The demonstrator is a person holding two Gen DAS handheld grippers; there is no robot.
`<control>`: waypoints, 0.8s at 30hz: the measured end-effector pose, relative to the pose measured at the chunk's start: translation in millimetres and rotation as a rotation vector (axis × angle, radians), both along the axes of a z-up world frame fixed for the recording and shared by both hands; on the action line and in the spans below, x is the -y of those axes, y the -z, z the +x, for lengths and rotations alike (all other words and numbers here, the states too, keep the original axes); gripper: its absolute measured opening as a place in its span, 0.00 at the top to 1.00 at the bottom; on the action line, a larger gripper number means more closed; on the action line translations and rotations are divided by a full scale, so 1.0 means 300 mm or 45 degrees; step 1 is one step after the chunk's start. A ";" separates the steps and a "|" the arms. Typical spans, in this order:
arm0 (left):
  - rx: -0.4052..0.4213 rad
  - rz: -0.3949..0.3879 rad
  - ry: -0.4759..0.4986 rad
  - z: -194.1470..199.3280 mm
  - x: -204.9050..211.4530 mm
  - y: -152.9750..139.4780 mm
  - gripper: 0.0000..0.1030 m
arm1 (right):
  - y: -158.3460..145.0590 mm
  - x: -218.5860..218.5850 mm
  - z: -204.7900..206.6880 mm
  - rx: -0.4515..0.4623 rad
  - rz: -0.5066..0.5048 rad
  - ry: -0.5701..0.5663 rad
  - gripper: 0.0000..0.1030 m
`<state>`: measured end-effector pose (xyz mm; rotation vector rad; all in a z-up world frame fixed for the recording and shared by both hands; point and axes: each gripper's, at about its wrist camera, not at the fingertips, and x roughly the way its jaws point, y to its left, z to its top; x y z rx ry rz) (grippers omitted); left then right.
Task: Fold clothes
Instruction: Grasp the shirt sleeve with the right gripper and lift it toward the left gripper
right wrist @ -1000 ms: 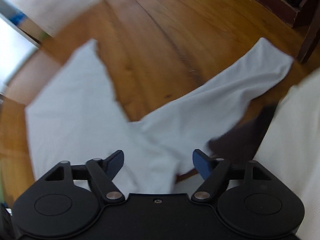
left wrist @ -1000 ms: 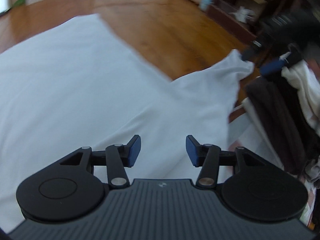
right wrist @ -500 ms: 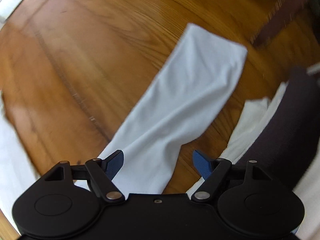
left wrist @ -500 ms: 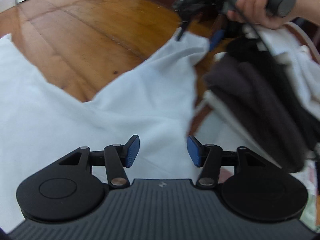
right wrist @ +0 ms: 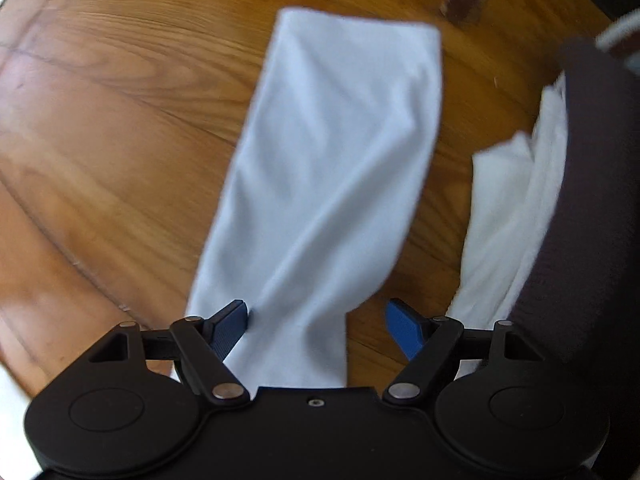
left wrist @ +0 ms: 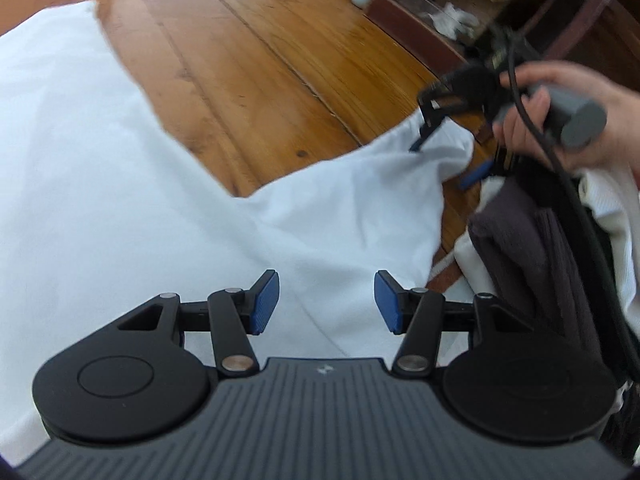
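As the white garment (left wrist: 168, 200) lay spread across the wooden floor (left wrist: 256, 64), both tools, left (left wrist: 327, 301) and right (right wrist: 318, 330), hung apart and empty, the right best closing squarely on the sleeve (right wrist: 336, 152) at frame centre.

Glossy wooden floor, daylit room

Warm honey-brown floorboards (left wrist: 256, 60) run diagonally with visible grain and seams; a dark wooden shelf unit (left wrist: 460, 12) holding clutter stands along the far edge, upper right.

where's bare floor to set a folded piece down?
Free: wooden floor between the white shirt's body and its sleeve. Crowded: the dark and white clothes pile beside the sleeve, where the right gripper hovers.
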<state>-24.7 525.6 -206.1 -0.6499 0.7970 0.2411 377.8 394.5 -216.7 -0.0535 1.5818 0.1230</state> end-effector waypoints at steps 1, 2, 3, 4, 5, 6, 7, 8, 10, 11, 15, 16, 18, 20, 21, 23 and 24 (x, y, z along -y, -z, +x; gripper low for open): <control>0.003 -0.013 -0.019 -0.018 -0.007 -0.002 0.50 | 0.009 0.003 -0.004 0.011 0.017 0.010 0.23; 0.005 -0.022 -0.037 -0.036 -0.015 -0.005 0.50 | 0.015 0.004 -0.009 0.028 0.030 0.018 0.23; 0.002 -0.021 -0.054 -0.056 -0.023 -0.007 0.50 | 0.007 -0.001 -0.020 0.074 0.026 0.008 0.28; 0.000 -0.020 -0.071 -0.076 -0.031 -0.009 0.50 | -0.007 -0.011 -0.034 0.133 0.039 -0.028 0.48; -0.003 -0.020 -0.088 -0.095 -0.039 -0.011 0.50 | -0.023 -0.024 -0.050 0.183 0.070 -0.086 0.84; -0.004 -0.022 -0.102 -0.115 -0.046 -0.014 0.50 | -0.039 -0.039 -0.067 0.218 0.099 -0.142 0.91; 0.001 -0.031 -0.109 -0.135 -0.052 -0.015 0.50 | -0.061 -0.055 -0.089 0.267 0.111 -0.191 0.91; 0.005 -0.040 -0.119 -0.157 -0.057 -0.017 0.52 | -0.090 -0.072 -0.121 0.342 0.109 -0.244 0.91; 0.008 -0.055 -0.156 -0.204 -0.066 -0.023 0.52 | -0.161 -0.118 -0.214 0.539 0.076 -0.419 0.91; 0.000 -0.036 -0.175 -0.226 -0.065 -0.027 0.52 | -0.202 -0.135 -0.279 0.670 0.063 -0.520 0.91; -0.018 -0.009 -0.267 -0.322 -0.077 -0.042 0.52 | -0.352 -0.132 -0.577 1.006 0.175 -0.793 0.91; -0.020 -0.011 -0.293 -0.348 -0.082 -0.045 0.52 | -0.381 -0.113 -0.658 1.034 0.230 -0.835 0.91; -0.024 -0.020 -0.343 -0.398 -0.096 -0.052 0.52 | -0.433 -0.078 -0.813 1.073 0.322 -0.908 0.91; -0.042 -0.037 -0.357 -0.435 -0.123 -0.061 0.52 | -0.476 -0.036 -0.972 1.117 0.420 -0.971 0.91; -0.062 -0.018 -0.357 -0.455 -0.132 -0.072 0.52 | -0.488 -0.014 -1.045 1.145 0.474 -1.007 0.91; -0.095 0.060 -0.369 -0.509 -0.139 -0.107 0.52 | -0.481 0.029 -1.203 1.213 0.562 -1.087 0.91; -0.108 0.101 -0.394 -0.549 -0.141 -0.123 0.52 | -0.471 0.044 -1.284 1.242 0.601 -1.133 0.91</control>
